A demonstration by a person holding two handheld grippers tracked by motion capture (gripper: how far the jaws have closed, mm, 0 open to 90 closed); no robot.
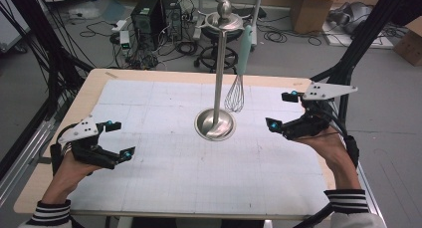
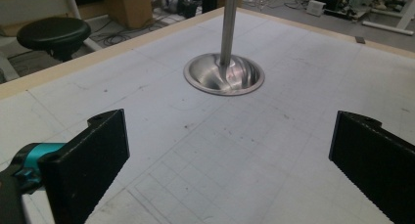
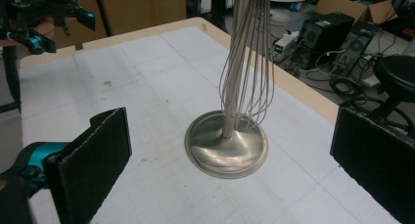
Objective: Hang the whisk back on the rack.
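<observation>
Jaws of the right gripper (image 1: pixel 284 110) spread wide with nothing between them, released; likewise wide and bare on the left gripper (image 1: pixel 117 139). Ahead of the right jaws, roughly centred in the gap and a little beyond the tips, hangs the whisk (image 3: pixel 247 62), seen in the right gripper view as a cage of pale wires in front of the pole of the stand (image 3: pixel 227 150). Suspended by its teal handle from a hook at the top ring of the stand in the high view, whisk (image 1: pixel 239 76) with long axis close to vertical, handle up, wire balloon pointing down, lowest loops just above the round steel base and clear of the jaws. Apart from both pads, no contact. Base of the stand (image 1: pixel 215 124) resting on the white gridded mat (image 1: pixel 164 178) near the middle of the table (image 1: pixel 35 193), pole upright, ball finial on top. From the left jaws, stand (image 2: pixel 224 75) farther off, ahead and slightly left of the midline of the gap, mat (image 2: pixel 220 155) bare between pads and base. Left gripper (image 3: pixel 54 21) also visible far beyond the right jaws, up to their left, held over the table's far corner. Both hands in striped cuffs gripping the tools low over the mat, well apart on either side of the stand.
</observation>
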